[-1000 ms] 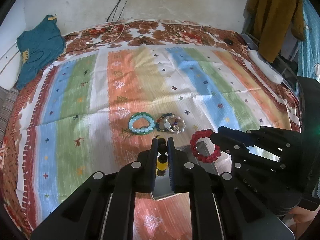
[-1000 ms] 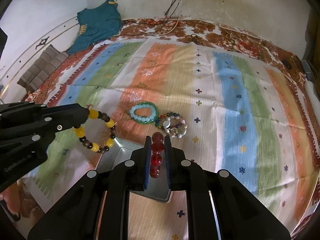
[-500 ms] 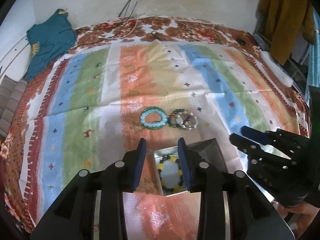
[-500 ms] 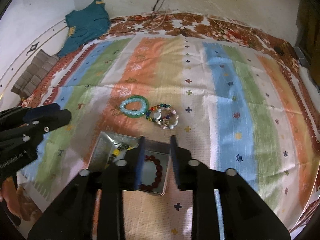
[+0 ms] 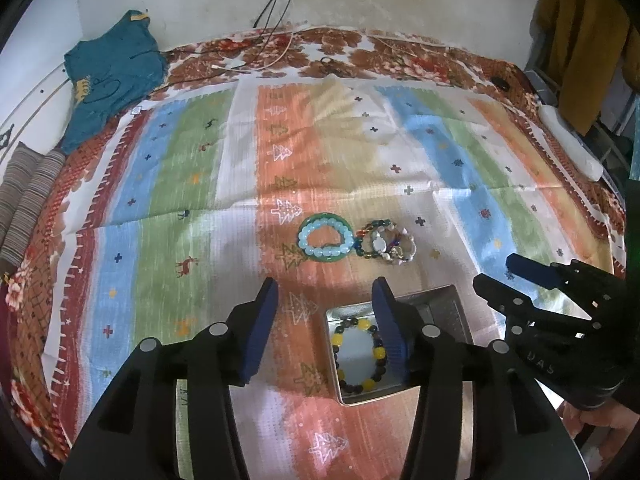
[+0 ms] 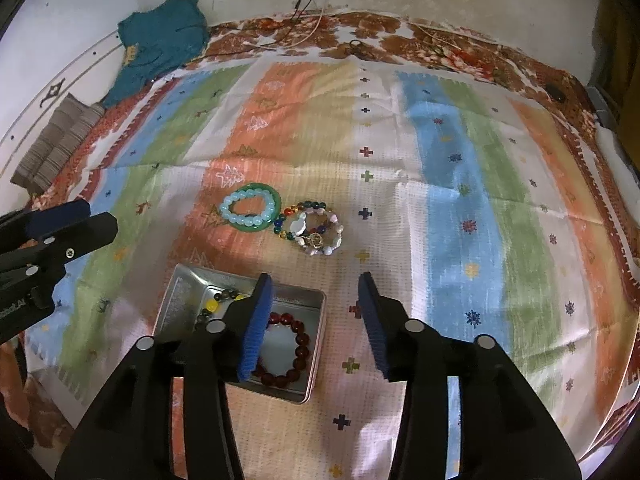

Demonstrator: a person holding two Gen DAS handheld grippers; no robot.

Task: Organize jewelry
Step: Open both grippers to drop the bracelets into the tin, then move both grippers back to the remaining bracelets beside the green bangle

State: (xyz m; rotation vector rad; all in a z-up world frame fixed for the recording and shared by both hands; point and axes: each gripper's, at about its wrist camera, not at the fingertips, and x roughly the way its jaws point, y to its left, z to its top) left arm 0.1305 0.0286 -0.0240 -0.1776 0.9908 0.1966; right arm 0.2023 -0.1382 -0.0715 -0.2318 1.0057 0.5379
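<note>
On the striped cloth [image 6: 452, 168] sits a small metal tin [image 6: 188, 280], and two bracelets already lie in it: a yellow and dark beaded bracelet [image 5: 360, 356] in the left part and a red beaded bracelet [image 6: 298, 354] in the right part. Both tools are above the tin with nothing in them. The left gripper [image 5: 326, 326] has its jaws spread wide, and the right gripper [image 6: 314, 320] is spread just as wide.

Beyond the tin, well apart from it, the rest of the jewelry waits on the cloth. A pale blue beaded bracelet [image 6: 246, 210] lies inside or on a green bangle [image 6: 276, 204], and just beside them to the right is a small heap of mixed bracelets [image 6: 316, 230], with coloured beads, pale stones and a gold charm; how many strands are tangled there is hard to tell.

These pieces look light. The beaded ones are probably strung on elastic, so they should flop and sag when lifted, and the round glossy beads may slip between the pads. A pinch across one side of the loop, squeezing a bead or two, seems the safest hold. The green bangle looks stiff and smooth, perhaps breakable, so it wants a firm grip across its rim and a gentle set-down. The heap may come up as a clump.
</note>
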